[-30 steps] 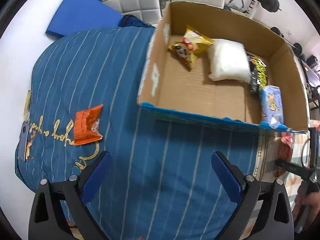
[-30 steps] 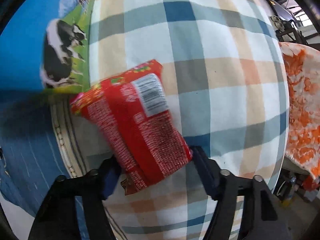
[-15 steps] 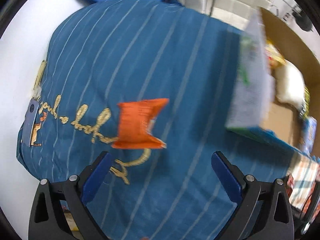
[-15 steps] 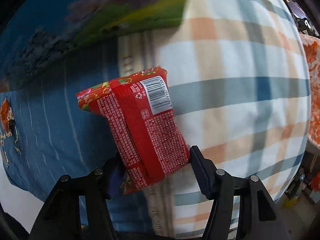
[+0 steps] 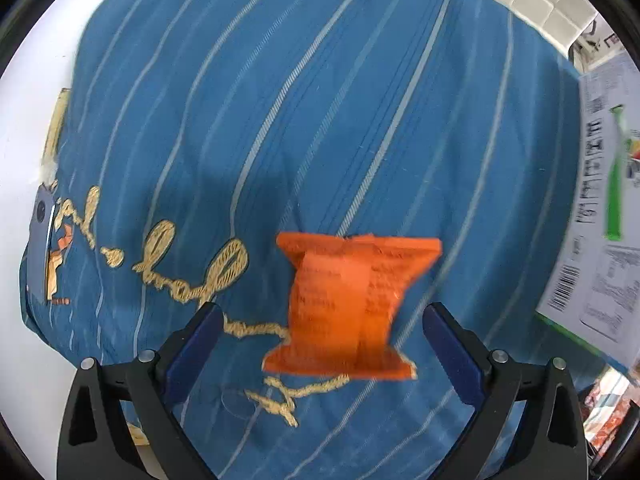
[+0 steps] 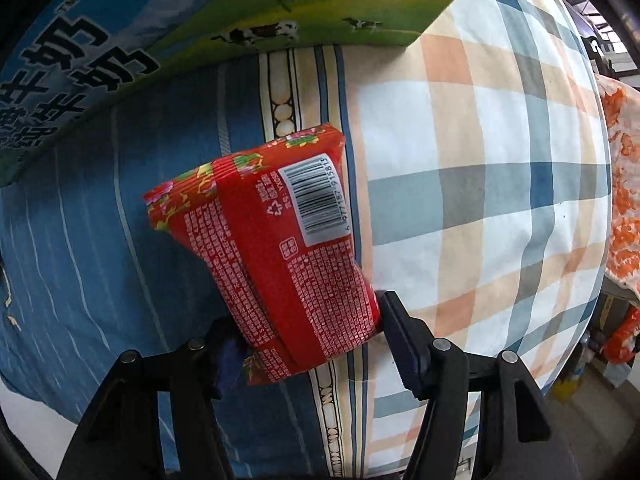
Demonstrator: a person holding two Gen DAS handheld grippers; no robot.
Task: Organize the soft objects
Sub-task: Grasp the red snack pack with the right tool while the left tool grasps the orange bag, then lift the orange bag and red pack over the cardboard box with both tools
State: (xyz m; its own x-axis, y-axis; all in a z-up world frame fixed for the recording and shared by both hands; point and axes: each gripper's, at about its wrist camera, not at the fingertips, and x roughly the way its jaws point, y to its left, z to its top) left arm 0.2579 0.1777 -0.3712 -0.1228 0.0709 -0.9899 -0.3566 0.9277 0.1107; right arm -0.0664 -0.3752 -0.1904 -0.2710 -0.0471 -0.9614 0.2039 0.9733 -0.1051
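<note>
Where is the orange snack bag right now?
In the left wrist view, the orange snack bag lies on the blue striped blanket, between the open left tongs, beside the gold stitched writing.

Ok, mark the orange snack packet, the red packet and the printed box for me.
orange snack packet [image 5: 344, 304], left wrist view, middle of its printed back.
red packet [image 6: 280, 256], right wrist view, centre of its back panel.
printed box [image 6: 132, 36], right wrist view, its outer side wall.
</note>
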